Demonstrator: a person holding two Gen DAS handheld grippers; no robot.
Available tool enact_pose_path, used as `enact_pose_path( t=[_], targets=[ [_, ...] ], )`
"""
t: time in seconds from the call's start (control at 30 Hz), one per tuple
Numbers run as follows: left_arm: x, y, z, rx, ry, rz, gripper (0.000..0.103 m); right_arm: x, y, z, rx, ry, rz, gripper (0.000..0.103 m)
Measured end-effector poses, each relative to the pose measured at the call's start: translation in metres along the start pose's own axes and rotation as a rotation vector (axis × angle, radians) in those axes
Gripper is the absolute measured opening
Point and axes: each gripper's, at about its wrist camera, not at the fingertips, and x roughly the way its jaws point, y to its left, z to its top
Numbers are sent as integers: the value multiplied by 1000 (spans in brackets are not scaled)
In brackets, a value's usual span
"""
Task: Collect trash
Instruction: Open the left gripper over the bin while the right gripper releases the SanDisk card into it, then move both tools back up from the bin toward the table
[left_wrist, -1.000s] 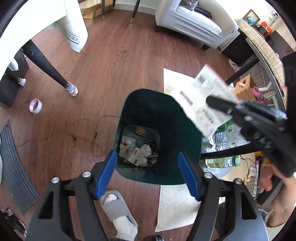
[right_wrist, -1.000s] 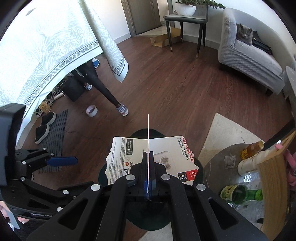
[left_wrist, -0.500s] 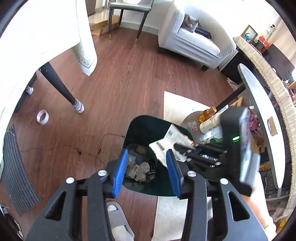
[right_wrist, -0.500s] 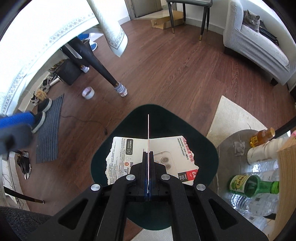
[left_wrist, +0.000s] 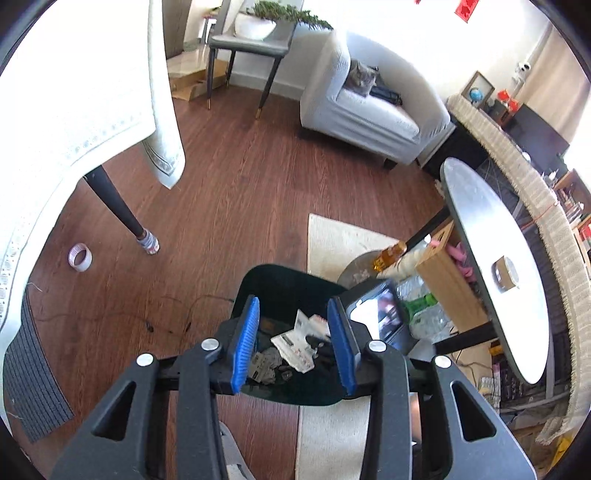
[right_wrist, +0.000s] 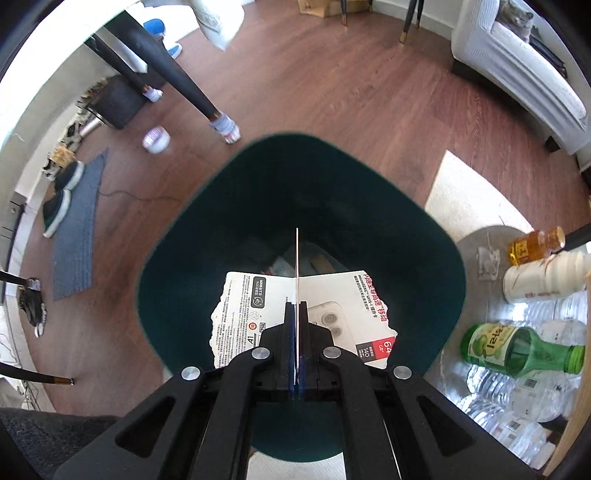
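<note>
Dark green bin (right_wrist: 299, 206) sits right under my right claw (right_wrist: 296, 314), which pinches the torn card packaging (right_wrist: 240, 314) above its mouth. I should release only once centred; my empty left claw (left_wrist: 291, 339) is closing.

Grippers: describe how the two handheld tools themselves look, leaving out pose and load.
Both are matte black plastic linkages with triangular cutouts and round silver pivot bolts. The left gripper has ribbed blue pads on its fingers; the right gripper shows blue pad edges between black fingers. No cables or sleeves are visible.
</note>
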Motion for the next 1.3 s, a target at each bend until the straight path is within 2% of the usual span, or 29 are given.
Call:
enact_pose_path(
  t=[0.07, 0.13, 0.17, 0.2, 0.43, 0.7, 0.9, 1.13, 1.3],
  targets=[
    [-8, 2, 2, -15, -28, -4, 40, 11, -2, -3, 9, 30, 7, 5],
    [-15, 3, 5, -25, -56, -13, 39, 19, -1, -7, 9, 49, 7, 20],
    [-19, 3, 6, -29, -71, -21, 39, 20, 0, -8, 3, 51, 6, 33],
    [-22, 2, 7, -30, -81, -26, 39, 21, 2, -9, -3, 52, 6, 41],
    [-39, -1, 15, -28, -130, -28, 39, 6, 13, -7, -47, 0, 2, 42],
    [-53, -7, 19, -15, -177, -2, 39, -46, 22, 5, -101, -131, 28, 44],
    [-69, -31, 20, 74, -248, 79, 42, -103, 19, 9, -113, -258, 43, 44],
    [-89, -64, 21, 144, -350, 67, 50, -176, 2, 5, -101, -417, 52, 45],
    [-90, -84, 22, 163, -370, 26, 57, -225, -17, -9, -92, -524, 12, 48]
  ],
)
